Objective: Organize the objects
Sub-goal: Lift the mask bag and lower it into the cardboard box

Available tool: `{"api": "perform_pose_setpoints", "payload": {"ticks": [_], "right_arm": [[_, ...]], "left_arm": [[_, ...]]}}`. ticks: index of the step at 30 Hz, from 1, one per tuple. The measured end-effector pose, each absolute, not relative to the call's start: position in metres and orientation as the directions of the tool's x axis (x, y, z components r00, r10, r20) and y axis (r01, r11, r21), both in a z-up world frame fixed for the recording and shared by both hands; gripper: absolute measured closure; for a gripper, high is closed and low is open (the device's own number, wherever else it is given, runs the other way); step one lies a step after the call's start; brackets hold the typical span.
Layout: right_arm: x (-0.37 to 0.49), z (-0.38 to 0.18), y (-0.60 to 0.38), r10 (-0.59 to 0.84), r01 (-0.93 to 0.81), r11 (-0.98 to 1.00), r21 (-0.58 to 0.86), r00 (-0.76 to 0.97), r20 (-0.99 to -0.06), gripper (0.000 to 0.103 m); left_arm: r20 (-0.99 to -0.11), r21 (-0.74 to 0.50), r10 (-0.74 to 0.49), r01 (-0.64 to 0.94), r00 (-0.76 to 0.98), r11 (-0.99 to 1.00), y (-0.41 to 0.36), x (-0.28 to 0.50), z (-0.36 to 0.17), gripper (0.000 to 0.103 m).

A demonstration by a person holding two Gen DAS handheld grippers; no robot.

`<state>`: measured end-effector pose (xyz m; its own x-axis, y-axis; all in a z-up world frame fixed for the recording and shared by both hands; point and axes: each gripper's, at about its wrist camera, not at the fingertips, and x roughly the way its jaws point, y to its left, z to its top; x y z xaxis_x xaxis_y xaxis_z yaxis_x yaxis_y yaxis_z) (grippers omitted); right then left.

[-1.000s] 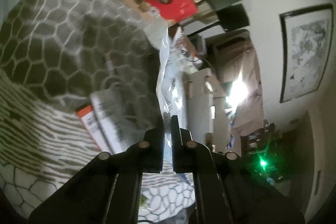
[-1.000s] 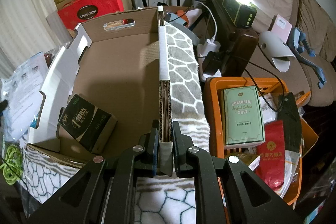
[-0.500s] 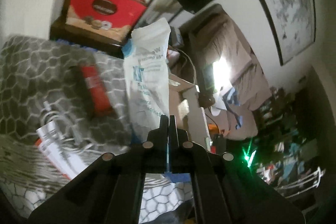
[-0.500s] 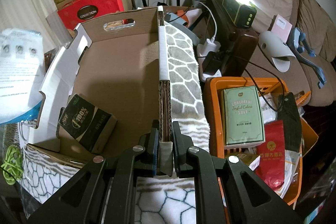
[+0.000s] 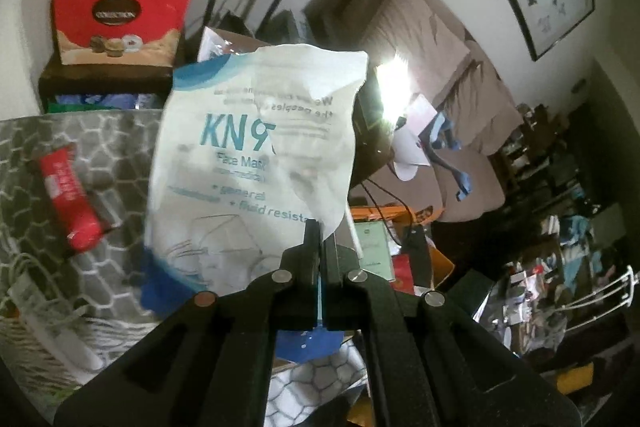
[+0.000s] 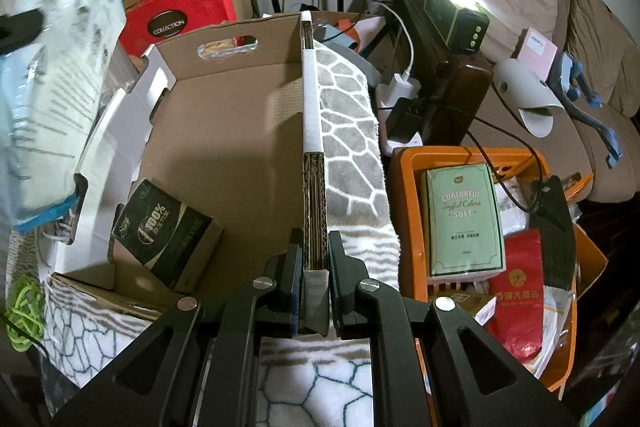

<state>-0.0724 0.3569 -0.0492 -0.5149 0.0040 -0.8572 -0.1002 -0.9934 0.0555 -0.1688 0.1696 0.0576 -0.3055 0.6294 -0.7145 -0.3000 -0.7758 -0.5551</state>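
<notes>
Above the grey-and-white cobble-patterned blanket (image 5: 100, 143), the left gripper (image 5: 320, 239) has its two black fingers pinched tight on the lower right edge of a white-and-blue plastic face-mask packet printed "KN9" (image 5: 256, 163). The packet stands up and away from the fingertips, lifted clear of the blanket, filling the middle of the left wrist view. Down on the blanket, left of the packet, lies a red rectangular snack wrapper (image 5: 70, 203), and a white cable bundle (image 5: 44, 303) sits nearer the bottom left.

Over to the right wrist view: the right gripper (image 6: 316, 247) is clamped on the right-hand wall of the open brown corrugated cardboard box (image 6: 224, 147), one finger inside the box, one outside, the wall's edge running straight out from between them. Inside the box, at its near left corner, rests a dark green tissue pack marked "100%" (image 6: 168, 231). The mask packet shows here too, blurred, high at the far left, outside and above the box's left wall. Just right of the box sits an orange plastic basket (image 6: 404, 195) holding a pale green tissue pack (image 6: 464, 219) and a red pouch (image 6: 516, 303).
</notes>
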Motion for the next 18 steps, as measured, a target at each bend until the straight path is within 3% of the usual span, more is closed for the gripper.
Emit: {"api": "perform_pose_setpoints", "payload": {"ticks": [4,7,10,12,14,18], "right_arm": [[-0.073,-0.049,0.357,0.005,-0.101,-0.993,0.055,-0.515,-0.857,0.093],[-0.073,-0.049,0.356,0.005,-0.100,-0.993,0.055,-0.515,-0.857,0.092],[-0.073,-0.049,0.356,0.005,-0.101,-0.993,0.055,-0.514,-0.857,0.092],[-0.072,-0.049,0.357,0.007,-0.101,-0.994,0.052,-0.515,-0.857,0.092],[-0.072,-0.049,0.356,0.005,-0.101,-0.993,0.055,-0.515,-0.857,0.092],[-0.072,-0.049,0.357,0.005,-0.102,-0.993,0.055,-0.515,-0.857,0.092]], "left_arm": [[-0.708,-0.588,0.651,-0.281,-0.274,-0.758,0.186,-0.175,0.045,0.101],[-0.703,-0.614,0.667,-0.262,-0.248,-0.745,0.190,-0.181,0.034,0.093],[-0.696,-0.627,0.677,-0.254,-0.240,-0.736,0.187,-0.182,0.031,0.083],[-0.690,-0.636,0.680,-0.242,-0.248,-0.733,0.181,-0.181,0.031,0.064],[-0.664,-0.657,0.700,-0.243,-0.263,-0.714,0.170,-0.180,0.034,0.053],[-0.672,-0.620,0.672,-0.260,-0.311,-0.740,0.145,-0.177,0.042,0.046]]}}
